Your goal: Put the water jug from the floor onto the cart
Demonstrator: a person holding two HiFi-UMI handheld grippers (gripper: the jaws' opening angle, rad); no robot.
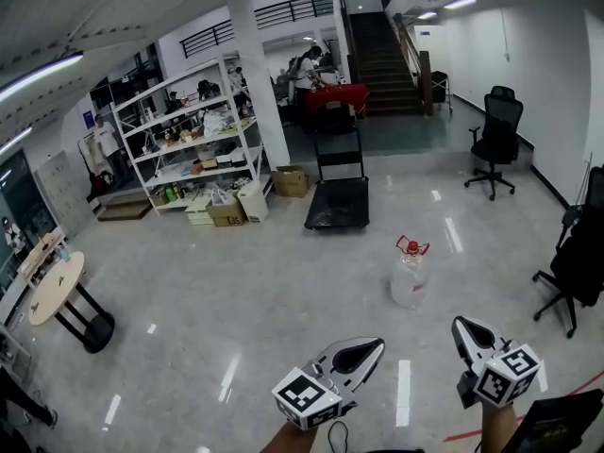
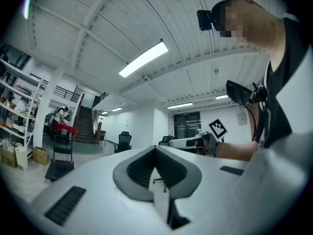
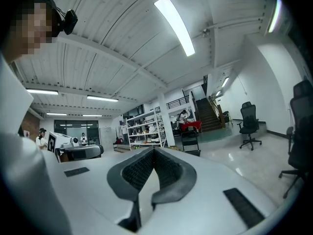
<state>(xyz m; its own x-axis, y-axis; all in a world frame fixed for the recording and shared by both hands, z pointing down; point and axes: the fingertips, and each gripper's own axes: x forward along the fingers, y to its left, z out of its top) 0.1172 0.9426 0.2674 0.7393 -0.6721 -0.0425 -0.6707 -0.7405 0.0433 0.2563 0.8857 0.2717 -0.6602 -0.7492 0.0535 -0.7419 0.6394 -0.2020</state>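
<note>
Bright ceiling strip lights (image 3: 174, 26); glare streaks on glossy floor (image 1: 236, 281); fisheye bending at edges.

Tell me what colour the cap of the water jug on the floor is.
Red. The cap on the clear water jug shows best in the head view.

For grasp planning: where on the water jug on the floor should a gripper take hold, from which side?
Probably the red handle at the top of the water jug, approached from the near side: the jug stands upright and its body looks too wide.
</note>
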